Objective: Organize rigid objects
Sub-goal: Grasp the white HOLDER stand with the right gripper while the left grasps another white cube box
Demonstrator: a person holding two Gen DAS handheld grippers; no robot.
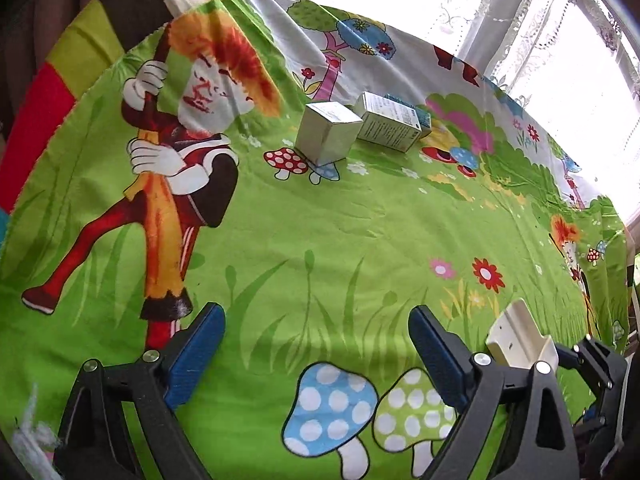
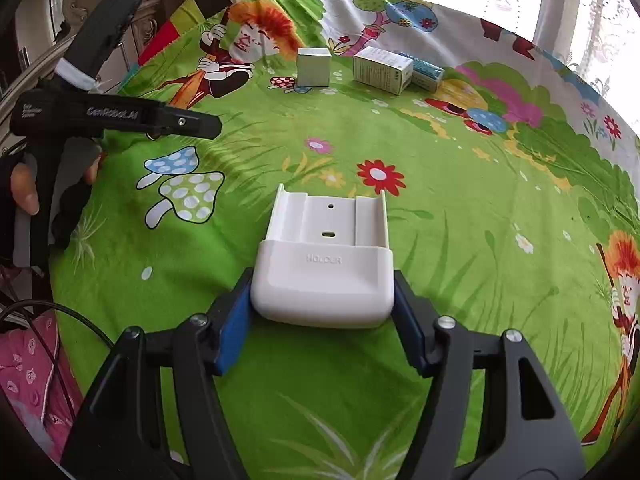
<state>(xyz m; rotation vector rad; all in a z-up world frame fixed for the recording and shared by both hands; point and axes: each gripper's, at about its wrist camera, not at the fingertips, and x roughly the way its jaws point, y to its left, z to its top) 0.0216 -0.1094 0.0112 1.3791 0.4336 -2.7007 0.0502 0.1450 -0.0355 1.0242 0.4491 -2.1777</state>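
Observation:
A white plastic holder [image 2: 324, 276] sits between the blue pads of my right gripper [image 2: 322, 322], which press on its two sides just above the green cloth. The same holder [image 1: 520, 340] shows at the lower right of the left wrist view. My left gripper [image 1: 316, 316] stands open over the cloth with nothing between its fingers; in the right wrist view it [image 2: 210, 126] is off to the left. At the far side stand a pale square box [image 1: 330, 132] [image 2: 314, 67], a white printed carton [image 1: 390, 124] [image 2: 382, 69] and a blue-and-white box [image 2: 428, 72] behind the carton.
A bright cartoon-printed cloth [image 2: 460, 208] covers the whole surface. A window with a lace curtain [image 1: 540, 40] lies beyond the far edge. A gloved hand [image 2: 24, 192] holds the left gripper. Pink fabric and black cables [image 2: 36, 360] lie off the near left edge.

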